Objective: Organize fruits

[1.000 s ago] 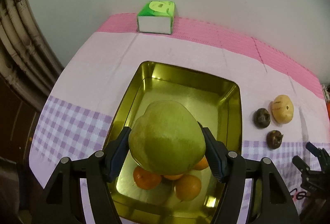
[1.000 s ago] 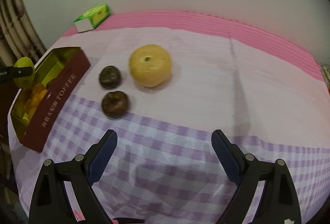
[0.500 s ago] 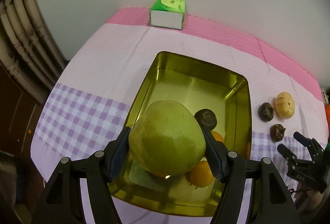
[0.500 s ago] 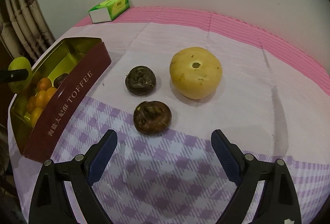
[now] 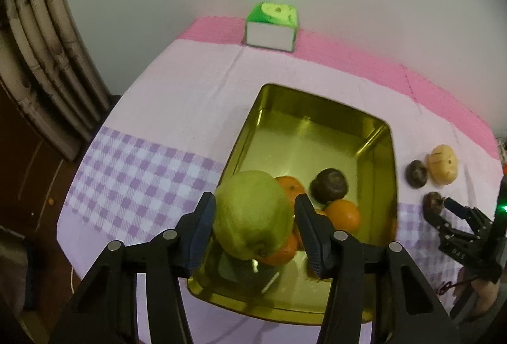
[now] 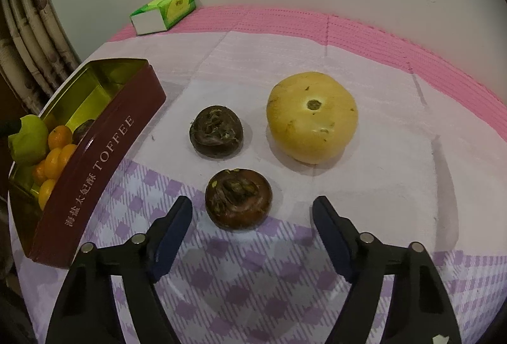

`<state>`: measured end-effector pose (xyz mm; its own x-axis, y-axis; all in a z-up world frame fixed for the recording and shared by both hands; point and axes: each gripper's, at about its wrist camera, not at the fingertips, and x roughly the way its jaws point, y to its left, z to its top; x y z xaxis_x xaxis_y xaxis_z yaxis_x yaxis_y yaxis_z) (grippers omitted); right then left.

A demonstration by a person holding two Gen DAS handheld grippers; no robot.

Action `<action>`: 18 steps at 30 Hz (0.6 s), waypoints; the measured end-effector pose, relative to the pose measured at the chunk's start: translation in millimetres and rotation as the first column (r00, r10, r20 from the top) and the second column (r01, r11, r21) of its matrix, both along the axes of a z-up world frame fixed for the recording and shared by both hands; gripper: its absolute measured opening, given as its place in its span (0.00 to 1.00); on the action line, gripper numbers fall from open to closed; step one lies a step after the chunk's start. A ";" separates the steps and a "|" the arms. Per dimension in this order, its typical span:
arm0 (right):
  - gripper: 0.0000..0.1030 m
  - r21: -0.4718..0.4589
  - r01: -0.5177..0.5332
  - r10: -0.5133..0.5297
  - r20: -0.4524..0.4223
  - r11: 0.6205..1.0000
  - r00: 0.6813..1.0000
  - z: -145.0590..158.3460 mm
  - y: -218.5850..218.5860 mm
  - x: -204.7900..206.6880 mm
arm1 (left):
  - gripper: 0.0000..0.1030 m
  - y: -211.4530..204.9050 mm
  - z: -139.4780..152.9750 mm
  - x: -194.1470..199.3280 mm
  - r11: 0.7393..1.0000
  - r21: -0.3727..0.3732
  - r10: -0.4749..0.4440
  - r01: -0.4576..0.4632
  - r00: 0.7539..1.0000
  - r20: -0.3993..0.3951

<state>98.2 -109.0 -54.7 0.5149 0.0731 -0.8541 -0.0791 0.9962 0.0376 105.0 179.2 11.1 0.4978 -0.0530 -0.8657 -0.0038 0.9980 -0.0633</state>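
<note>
Fruits: green pear [image 5: 252,214] sits between left gripper [image 5: 255,219] pads over the gold tin [image 5: 317,128], jaws just narrowed around it, both pads on its sides. Left view alone shows oranges [image 5: 343,214] and a dark fruit [image 5: 329,187] inside. Right view alone shows TOFFEE lettering [image 6: 114,144]; right gripper [image 6: 253,214] jaws have just been closing, not touching the brown fruit [image 6: 238,199] between them. Yellow fruit [image 6: 312,117] lies beyond.
</note>
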 end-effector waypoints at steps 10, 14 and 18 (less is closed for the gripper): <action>0.61 0.009 -0.014 0.014 -0.013 1.000 1.000 -4.5 5.8 3.7 | 0.51 2.8 -6.6 2.6 1.000 0.010 0.007 -0.007 1.000 -0.014; 0.57 -0.001 -0.020 0.020 -0.012 1.000 1.000 -4.3 7.8 3.6 | 0.51 3.2 -6.9 2.8 1.000 0.011 0.006 -0.006 1.000 -0.014; 0.51 -0.019 -0.031 0.031 -0.010 0.999 0.999 -4.5 11.6 4.3 | 0.51 3.2 -6.7 2.8 1.000 0.010 0.006 -0.006 1.000 -0.014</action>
